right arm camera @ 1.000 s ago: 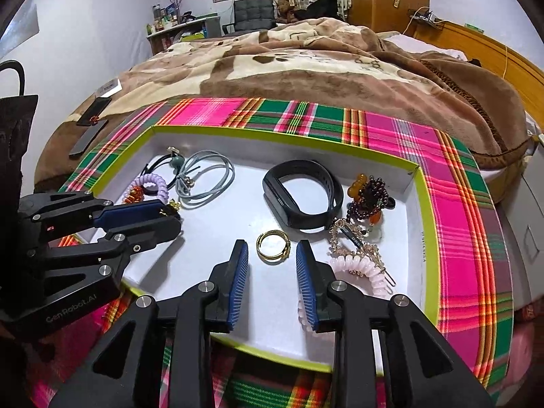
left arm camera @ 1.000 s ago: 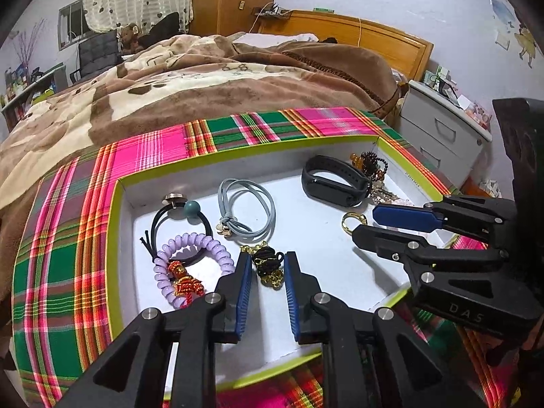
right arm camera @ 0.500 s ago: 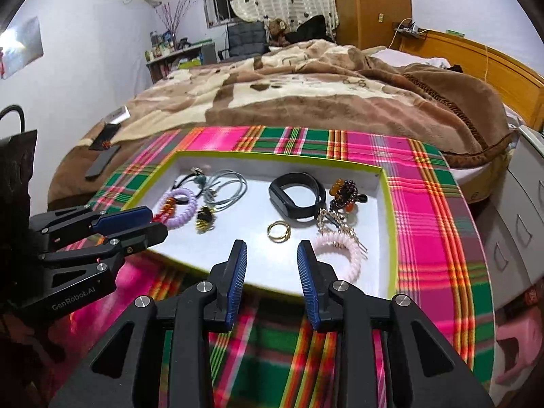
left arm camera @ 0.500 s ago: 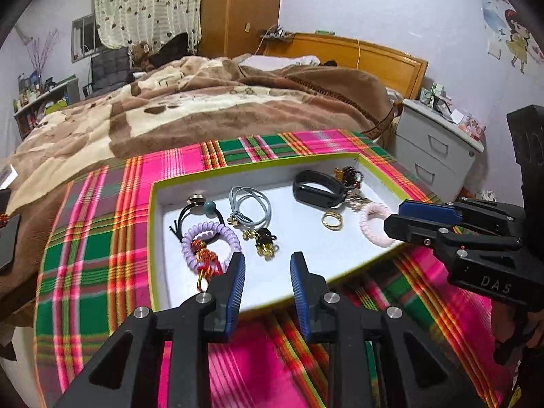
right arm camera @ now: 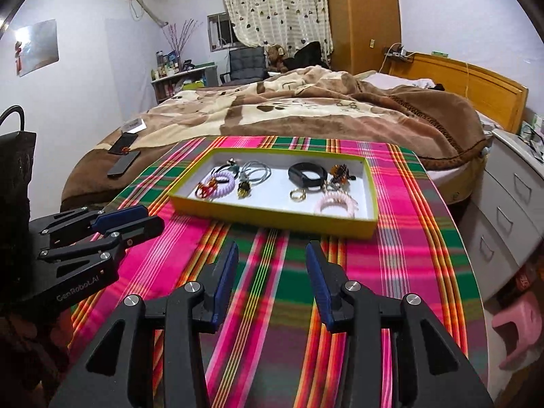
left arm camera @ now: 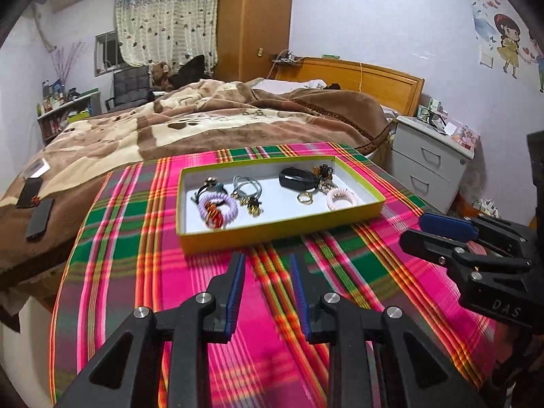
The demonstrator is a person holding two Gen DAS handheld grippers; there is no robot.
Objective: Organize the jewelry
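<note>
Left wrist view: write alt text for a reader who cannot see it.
A shallow yellow-rimmed tray of hair ties, a gold ring and a black band sits on a plaid cloth. The empty left tool hovers short of it.

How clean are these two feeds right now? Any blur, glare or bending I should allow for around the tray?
Left wrist view: the plaid cloth by the left gripper is motion-smeared; the yellow-rimmed tray stays fairly sharp; fisheye bends the walls, corners vignetted. Right wrist view: the same smear around the right gripper, whose jaws are opening, nothing between them; no glare on the tray's white floor, only soft shadows.
</note>
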